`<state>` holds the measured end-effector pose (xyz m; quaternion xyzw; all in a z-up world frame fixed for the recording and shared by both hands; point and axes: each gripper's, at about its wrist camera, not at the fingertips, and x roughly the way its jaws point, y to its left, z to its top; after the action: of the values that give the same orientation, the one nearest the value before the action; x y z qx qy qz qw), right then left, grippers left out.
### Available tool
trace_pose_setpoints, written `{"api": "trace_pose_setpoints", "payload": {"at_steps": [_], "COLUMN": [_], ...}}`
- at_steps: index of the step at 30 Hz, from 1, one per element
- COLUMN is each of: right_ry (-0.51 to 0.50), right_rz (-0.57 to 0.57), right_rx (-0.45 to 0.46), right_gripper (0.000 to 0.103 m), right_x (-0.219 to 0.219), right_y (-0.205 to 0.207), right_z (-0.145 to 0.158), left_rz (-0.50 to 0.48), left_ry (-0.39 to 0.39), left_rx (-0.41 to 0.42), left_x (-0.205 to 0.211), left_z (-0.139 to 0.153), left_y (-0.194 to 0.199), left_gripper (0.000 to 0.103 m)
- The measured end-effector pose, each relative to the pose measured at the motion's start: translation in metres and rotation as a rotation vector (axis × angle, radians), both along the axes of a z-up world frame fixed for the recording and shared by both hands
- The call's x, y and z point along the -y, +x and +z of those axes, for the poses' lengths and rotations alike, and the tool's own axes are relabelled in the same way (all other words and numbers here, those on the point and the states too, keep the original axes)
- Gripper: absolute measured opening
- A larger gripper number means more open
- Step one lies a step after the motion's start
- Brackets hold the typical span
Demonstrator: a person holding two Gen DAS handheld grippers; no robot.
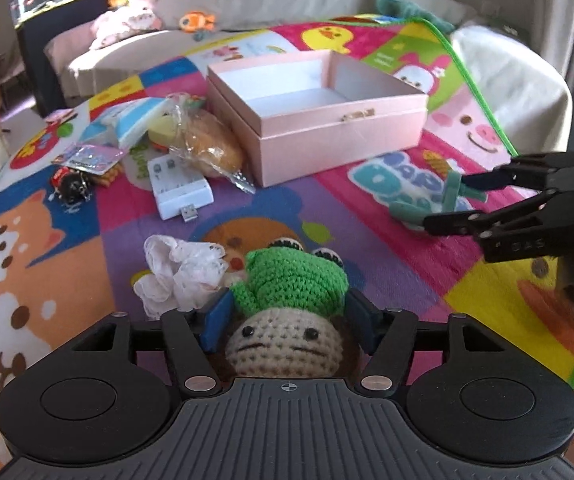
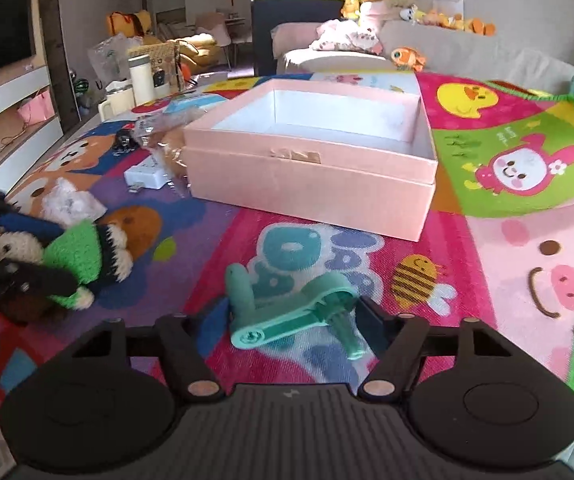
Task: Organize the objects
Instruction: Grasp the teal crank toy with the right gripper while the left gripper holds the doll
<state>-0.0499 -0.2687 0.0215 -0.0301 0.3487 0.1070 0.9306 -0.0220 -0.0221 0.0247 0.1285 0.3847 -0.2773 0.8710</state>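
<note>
My left gripper (image 1: 289,314) is shut on a crocheted doll (image 1: 287,312) with a green frog hat and beige face, just above the colourful mat; it also shows in the right wrist view (image 2: 59,256). My right gripper (image 2: 291,316) has its fingers on either side of a teal plastic tool (image 2: 287,312) on the mat; its grip cannot be judged. From the left wrist view the right gripper (image 1: 463,200) is at the right with the teal tool (image 1: 431,204) between its fingers. An open, empty pink box (image 1: 327,120) stands behind, also in the right wrist view (image 2: 311,160).
Left of the box lie a bagged bread roll (image 1: 211,148), a white charger (image 1: 179,188), a small black toy (image 1: 71,186), packets (image 1: 87,158) and crumpled white plastic (image 1: 179,272). A sofa with plush toys (image 1: 135,20) lies beyond the mat. A cup and bottle (image 2: 141,78) stand far left.
</note>
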Motion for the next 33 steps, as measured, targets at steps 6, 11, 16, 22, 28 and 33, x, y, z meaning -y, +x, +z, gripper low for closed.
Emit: {"api": "trace_pose_setpoints", "payload": {"at_steps": [6, 11, 16, 22, 28, 33], "right_ry": [0.016, 0.035, 0.052, 0.073, 0.079, 0.084], "right_rz": [-0.008, -0.043, -0.046, -0.053, -0.075, -0.088], "right_rx": [0.062, 0.06, 0.067, 0.121, 0.162, 0.22], "right_gripper": [0.068, 0.068, 0.068, 0.067, 0.067, 0.067], "right_x": [0.012, 0.019, 0.022, 0.03, 0.038, 0.044], "right_y": [-0.026, -0.027, -0.031, -0.044, -0.045, -0.045], "right_z": [0.014, 0.012, 0.013, 0.027, 0.039, 0.055], "left_rz": [-0.199, -0.234, -0.271, -0.237, -0.227, -0.054], "left_ry": [-0.091, 0.024, 0.06, 0.058, -0.001, -0.288], "left_rx": [-0.101, -0.033, -0.132, -0.103, -0.037, 0.124], "left_x": [0.007, 0.021, 0.037, 0.042, 0.043, 0.047], "left_z": [0.008, 0.005, -0.012, -0.008, 0.027, 0.089], "left_y": [-0.039, -0.054, -0.04, -0.037, -0.029, 0.035], "left_gripper": [0.05, 0.059, 0.065, 0.058, 0.052, 0.047]}}
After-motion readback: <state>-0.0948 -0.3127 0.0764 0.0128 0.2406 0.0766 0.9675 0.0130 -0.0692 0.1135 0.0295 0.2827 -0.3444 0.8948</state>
